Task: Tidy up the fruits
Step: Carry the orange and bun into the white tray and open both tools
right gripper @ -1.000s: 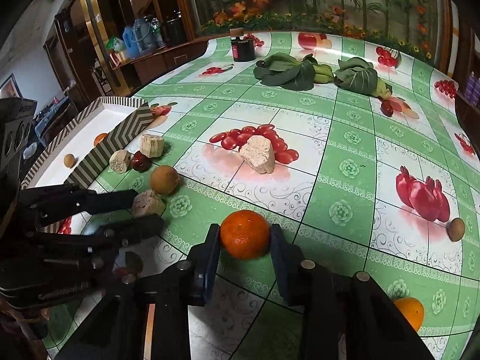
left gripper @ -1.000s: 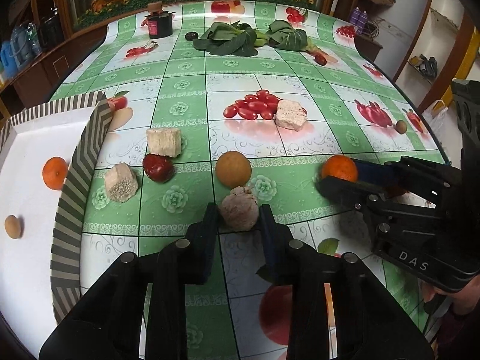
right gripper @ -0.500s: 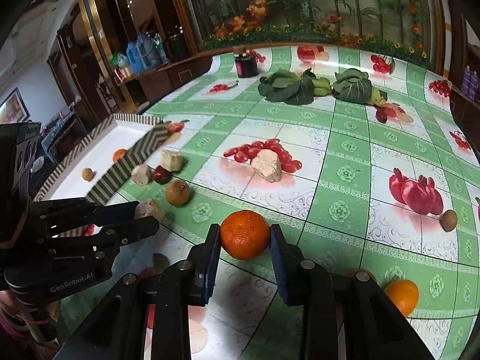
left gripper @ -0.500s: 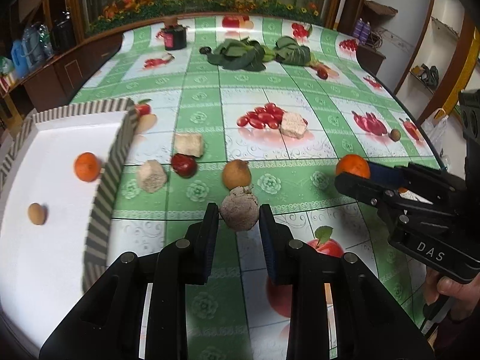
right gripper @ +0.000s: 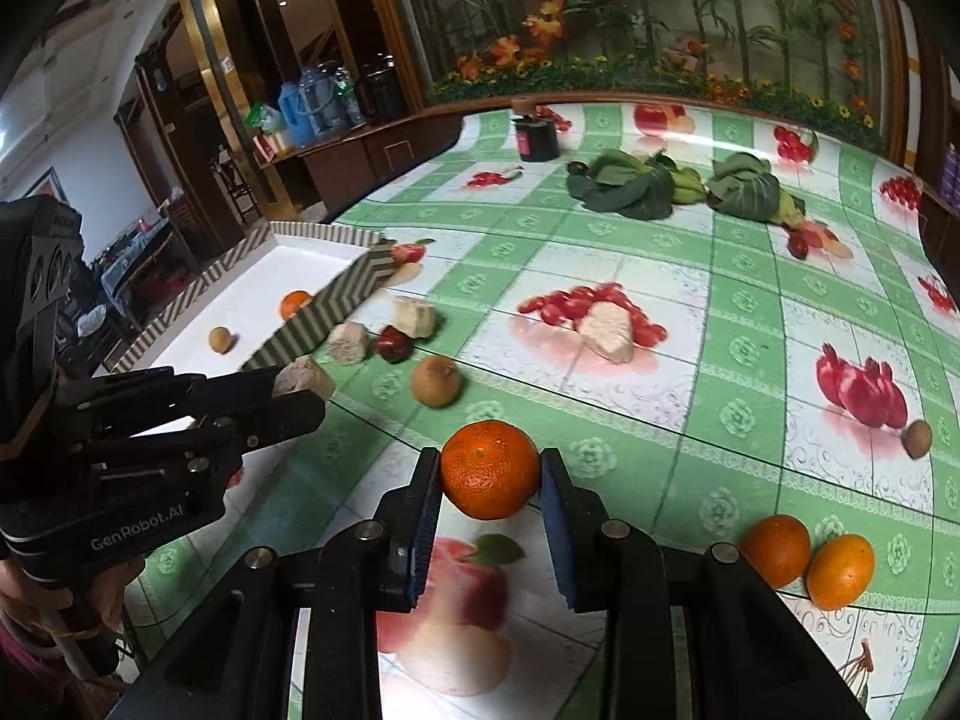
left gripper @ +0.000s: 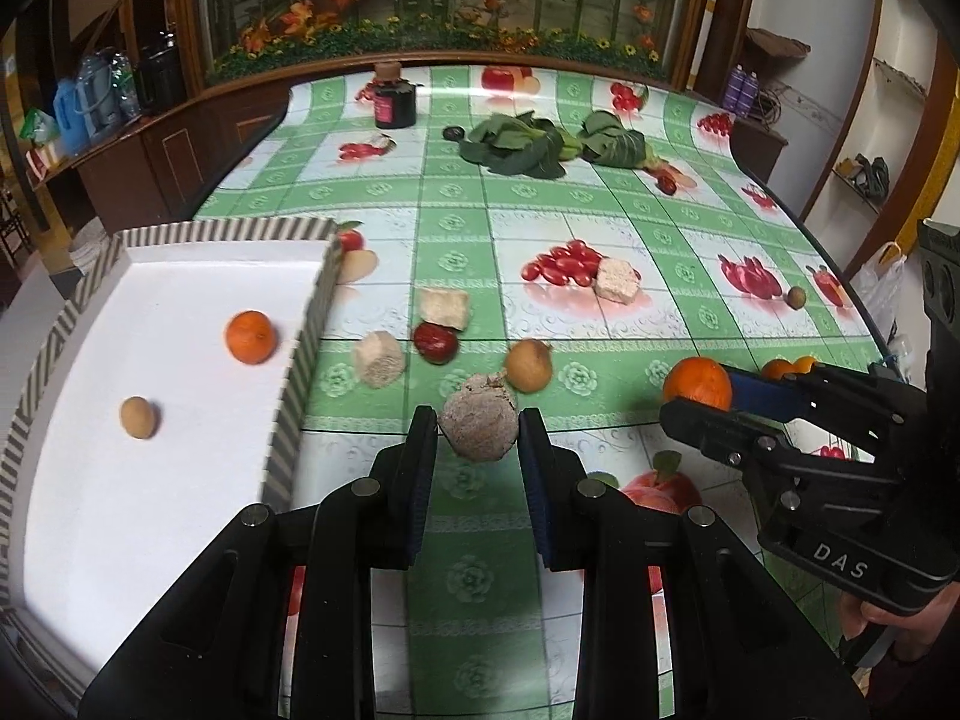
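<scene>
My left gripper (left gripper: 474,426) is shut on a rough grey-brown lump (left gripper: 478,423), held above the tablecloth just right of the white tray (left gripper: 78,480). In the tray lie an orange (left gripper: 251,336) and a small tan fruit (left gripper: 138,417). My right gripper (right gripper: 489,471) is shut on an orange (right gripper: 490,468), lifted over the cloth; it also shows in the left wrist view as the right gripper (left gripper: 699,399). On the cloth sit a tan round fruit (left gripper: 528,364), a dark red fruit (left gripper: 436,341), and pale chunks (left gripper: 378,358), (left gripper: 444,307), (left gripper: 615,279).
Two oranges (right gripper: 774,549), (right gripper: 840,570) lie near the front right edge. A small brown fruit (right gripper: 917,438) sits by the printed pomegranates. Leafy greens (right gripper: 630,186) and a dark jar (right gripper: 536,138) stand at the far end. The tray's striped wall (left gripper: 300,372) rises left of the held lump.
Both grippers have risen and drawn back with their loads, the lump and the orange now off the cloth. The view has shifted so more of the tray shows.
</scene>
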`<act>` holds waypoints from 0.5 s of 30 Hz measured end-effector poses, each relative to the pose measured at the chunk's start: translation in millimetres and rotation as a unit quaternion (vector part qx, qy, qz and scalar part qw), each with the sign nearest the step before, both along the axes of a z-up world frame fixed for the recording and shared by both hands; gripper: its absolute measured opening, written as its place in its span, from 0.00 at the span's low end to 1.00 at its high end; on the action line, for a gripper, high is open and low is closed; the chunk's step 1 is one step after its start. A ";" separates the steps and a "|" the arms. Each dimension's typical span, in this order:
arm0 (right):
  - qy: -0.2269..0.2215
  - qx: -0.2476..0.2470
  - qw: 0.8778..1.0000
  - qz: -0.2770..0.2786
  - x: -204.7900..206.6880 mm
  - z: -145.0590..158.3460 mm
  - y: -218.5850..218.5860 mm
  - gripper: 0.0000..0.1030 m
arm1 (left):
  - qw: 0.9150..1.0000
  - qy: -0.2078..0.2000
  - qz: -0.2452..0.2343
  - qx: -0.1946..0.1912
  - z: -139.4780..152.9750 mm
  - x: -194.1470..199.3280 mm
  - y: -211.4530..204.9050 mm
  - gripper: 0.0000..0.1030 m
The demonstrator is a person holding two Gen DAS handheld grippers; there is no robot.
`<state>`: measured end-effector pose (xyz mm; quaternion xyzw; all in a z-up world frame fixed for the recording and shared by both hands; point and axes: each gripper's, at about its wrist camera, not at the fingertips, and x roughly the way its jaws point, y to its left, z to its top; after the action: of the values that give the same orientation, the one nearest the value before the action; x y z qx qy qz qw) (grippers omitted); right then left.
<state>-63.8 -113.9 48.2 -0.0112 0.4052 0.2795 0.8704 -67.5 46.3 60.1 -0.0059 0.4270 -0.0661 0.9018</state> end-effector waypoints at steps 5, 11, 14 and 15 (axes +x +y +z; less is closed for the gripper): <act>-0.008 0.001 1.000 0.014 -3.8 8.2 14.1 0.31 | 1.000 -0.008 0.015 0.004 7.2 -3.4 14.3 0.26; -0.018 -0.001 0.999 0.032 -9.0 17.4 35.6 0.31 | 0.999 -0.016 0.036 0.009 13.5 -8.7 37.1 0.26; -0.024 -0.002 0.999 0.044 -10.3 22.1 47.9 0.31 | 0.998 -0.020 0.051 0.010 16.7 -12.1 53.0 0.26; -0.026 -0.002 0.999 0.048 -11.5 23.8 52.9 0.31 | 0.998 -0.020 0.054 0.010 17.3 -12.6 56.3 0.26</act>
<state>-75.3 -61.0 71.9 -0.0401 0.3821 0.3197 0.8662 -80.1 102.7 77.3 -0.0185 0.4082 -0.0129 0.9126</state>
